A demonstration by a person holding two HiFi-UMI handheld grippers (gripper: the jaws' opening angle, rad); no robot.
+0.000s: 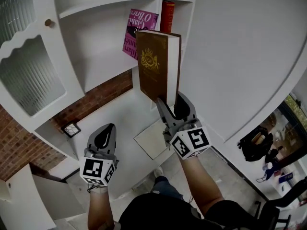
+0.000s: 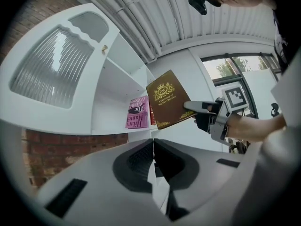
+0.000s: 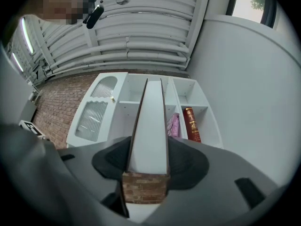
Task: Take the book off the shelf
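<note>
A brown hardback book with a gold crest is held clear of the white shelf unit, out in front of it. My right gripper is shut on the book's lower edge; in the right gripper view its white page edge runs up between the jaws. The left gripper view shows the same book gripped at its right corner. My left gripper hangs lower left, jaws closed together with nothing between them. A pink paperback and a red book remain on the shelf.
A cabinet door with ribbed glass stands at the left. A brick wall shows behind the lower shelf. A white square panel lies below the book. A curved white wall rises on the right.
</note>
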